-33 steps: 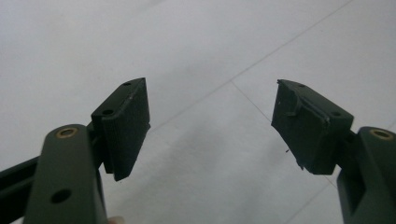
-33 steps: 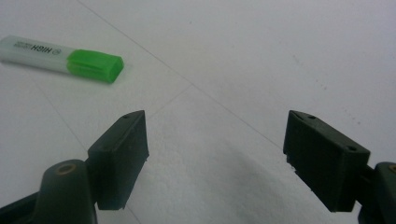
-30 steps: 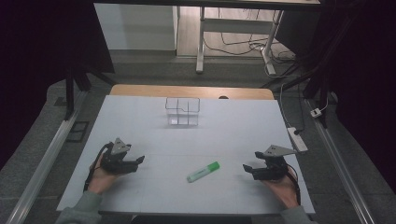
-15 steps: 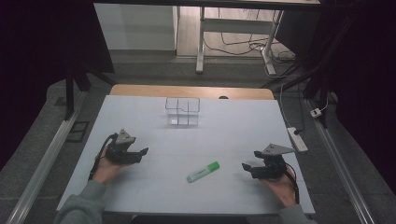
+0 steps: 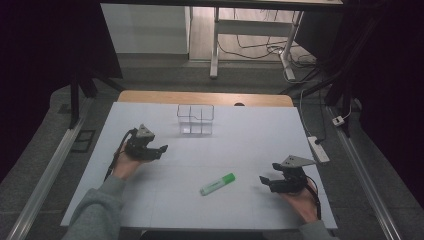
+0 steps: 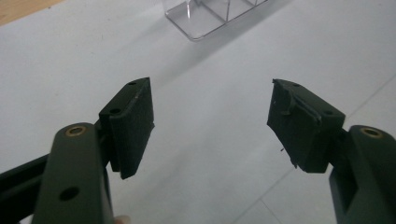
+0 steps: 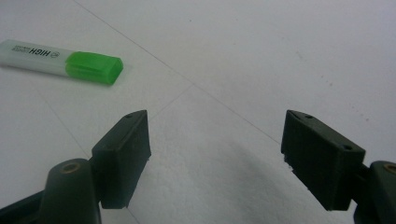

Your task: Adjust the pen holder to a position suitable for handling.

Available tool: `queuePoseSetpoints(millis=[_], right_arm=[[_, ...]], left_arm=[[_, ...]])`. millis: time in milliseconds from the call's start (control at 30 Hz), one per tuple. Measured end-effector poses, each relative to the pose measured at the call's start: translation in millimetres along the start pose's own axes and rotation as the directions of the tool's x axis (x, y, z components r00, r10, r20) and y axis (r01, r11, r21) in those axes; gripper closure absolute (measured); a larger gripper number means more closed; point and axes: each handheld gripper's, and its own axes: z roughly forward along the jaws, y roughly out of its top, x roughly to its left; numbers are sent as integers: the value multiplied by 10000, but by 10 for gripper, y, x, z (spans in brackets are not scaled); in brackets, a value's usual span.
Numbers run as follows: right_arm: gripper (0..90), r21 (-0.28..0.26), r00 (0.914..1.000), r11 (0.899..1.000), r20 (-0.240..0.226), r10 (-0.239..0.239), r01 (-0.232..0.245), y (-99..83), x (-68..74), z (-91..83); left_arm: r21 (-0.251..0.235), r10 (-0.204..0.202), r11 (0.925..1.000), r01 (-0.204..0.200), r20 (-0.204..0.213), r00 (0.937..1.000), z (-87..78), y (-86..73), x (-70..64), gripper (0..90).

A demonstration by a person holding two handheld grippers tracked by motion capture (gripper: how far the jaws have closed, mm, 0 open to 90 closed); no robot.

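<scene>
Green highlighter lying flat on the white tabletop, cap end toward the person's right, near the front edge and between the two hands; in the right gripper view it sits at upper left, well apart from the jaws. It has not moved over the last second. Clear compartmented holder stands at the far middle of the tabletop, apparently empty, its near corner visible at the top of the left gripper view. Right tool rests just right of the highlighter, jaws apart and empty, pointing toward it, much as a second ago. Left tool, jaws likewise apart and empty, has travelled from the front left of the tabletop forward and inward, and now hovers nearer the holder than the highlighter. Reading: the left hand appears to be positioning by the holder, perhaps to steady it, while the pickup falls to the right tool; grasp not yet begun, highlighter untouched
</scene>
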Motion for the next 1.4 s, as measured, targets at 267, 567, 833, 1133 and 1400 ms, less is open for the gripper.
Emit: queuePoseSetpoints(millis=[267, 567, 833, 1133, 1400], right_arm=[[232, 63, 10000, 10000, -53, -39, 39, 2, 12, 12], [232, 82, 9999, 9999, -68, -89, 90, -1, 16, 14], [233, 121, 9999, 9999, -70, -81, 82, -7, 14, 36], [232, 187, 9999, 9998, -66, -81, 83, -11, 15, 48], [233, 201, 9999, 9998, -85, -63, 65, -16, 16, 59]], left_arm=[[145, -240, 9996, 244, -301, 9993, 129, 177, 155, 332], [132, -555, 9983, 559, -307, 9980, 278, 326, 248, 394], [30, -861, 9963, 862, -161, 9962, 466, 463, 349, 582], [26, -995, 9950, 995, -31, 9950, 628, 542, 395, 848], [99, -1302, 9915, 1300, 241, 9912, 804, 639, 417, 888]])
